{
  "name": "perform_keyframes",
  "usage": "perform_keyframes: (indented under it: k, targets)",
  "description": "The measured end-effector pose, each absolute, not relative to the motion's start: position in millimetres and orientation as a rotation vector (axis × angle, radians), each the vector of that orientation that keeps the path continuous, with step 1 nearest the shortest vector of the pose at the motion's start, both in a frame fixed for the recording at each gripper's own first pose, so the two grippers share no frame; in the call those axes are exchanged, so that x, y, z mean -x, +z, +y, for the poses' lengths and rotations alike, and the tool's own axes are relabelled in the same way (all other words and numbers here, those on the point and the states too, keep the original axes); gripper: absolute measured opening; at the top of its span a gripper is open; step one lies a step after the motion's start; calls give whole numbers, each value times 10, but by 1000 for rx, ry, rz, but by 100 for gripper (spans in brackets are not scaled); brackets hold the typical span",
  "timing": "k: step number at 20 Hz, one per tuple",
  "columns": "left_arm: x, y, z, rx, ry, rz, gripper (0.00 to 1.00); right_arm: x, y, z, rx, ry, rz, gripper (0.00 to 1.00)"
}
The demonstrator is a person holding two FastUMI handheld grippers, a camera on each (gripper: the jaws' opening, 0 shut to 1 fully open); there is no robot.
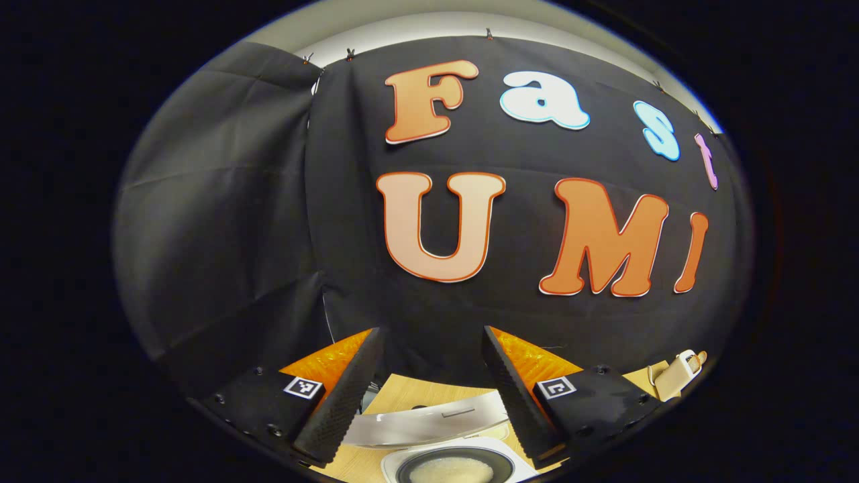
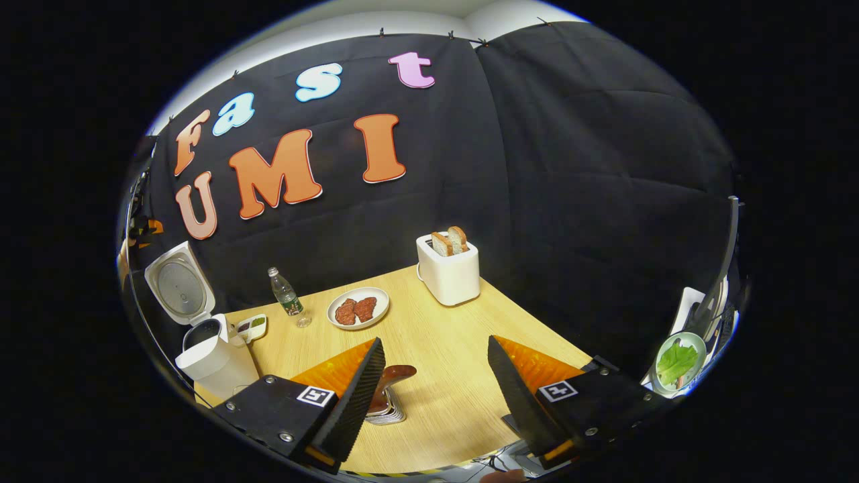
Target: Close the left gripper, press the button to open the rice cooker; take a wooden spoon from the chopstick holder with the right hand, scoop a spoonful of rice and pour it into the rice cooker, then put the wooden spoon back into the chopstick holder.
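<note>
The white rice cooker (image 1: pixel 493 448) lies just below my left gripper (image 1: pixel 431 335), lid (image 1: pixel 429 422) raised, white rice (image 1: pixel 451 471) in its dark inner pot. That gripper is open and holds nothing. In the right gripper view the same rice cooker (image 2: pixel 215 365) stands at the table's left edge with its lid (image 2: pixel 178 285) up. The brown wooden spoon (image 2: pixel 397 374) sticks out of the metal chopstick holder (image 2: pixel 388 412), close beside one of the right gripper's fingers. My right gripper (image 2: pixel 435 342) is open above the table, and the spoon is not between its fingers.
On the wooden table (image 2: pixel 456 396) are a water bottle (image 2: pixel 285 295), a plate of meat (image 2: pixel 358 308), a small dish (image 2: pixel 251 327) and a white toaster with bread (image 2: pixel 448 265). A bowl of greens (image 2: pixel 678 359) sits far right. The toaster (image 1: pixel 678 372) shows again in the left gripper view.
</note>
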State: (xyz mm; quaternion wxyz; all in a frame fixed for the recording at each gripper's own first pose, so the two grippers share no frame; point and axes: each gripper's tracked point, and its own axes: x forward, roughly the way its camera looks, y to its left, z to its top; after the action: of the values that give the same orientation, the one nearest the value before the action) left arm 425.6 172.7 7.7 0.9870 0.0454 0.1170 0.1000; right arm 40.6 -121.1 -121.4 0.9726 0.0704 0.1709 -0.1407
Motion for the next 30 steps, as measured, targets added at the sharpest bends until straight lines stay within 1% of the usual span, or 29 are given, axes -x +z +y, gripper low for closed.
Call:
perform_keyframes:
  k: [4,8,9,10,15,17,20,25,30]
  targets:
    - [-4355,-305,1810,-53,201,333,100,-361,-1205,-1206,-138,-294,348,95]
    - [-4218,-588,1817,-7,188,419,100,-373,-1189,-1134,-132,-277,347,95]
    - [-4236,-503,1801,-7,179,376,100,-381,-1180,-1108,-138,-271,346,95]
    - [-4207,-554,1804,-12,176,401,100,-379,-1179,-1073,-143,-261,347,95]
    - [-4097,-531,1715,-16,112,421,100,-333,-1198,-914,-138,-224,342,95]
    - [-3923,-606,1627,9,78,454,100,-311,-1183,-851,-147,-204,336,95]
    - [-3426,-862,1404,14,38,485,100,-260,-1172,-722,-159,-166,329,95]
    - [-2698,-1452,1098,-85,35,520,100,-143,-1239,-592,-138,-113,337,95]
    - [-2422,-1979,1032,23,69,571,100,-13,-1329,-559,-158,-85,352,95]
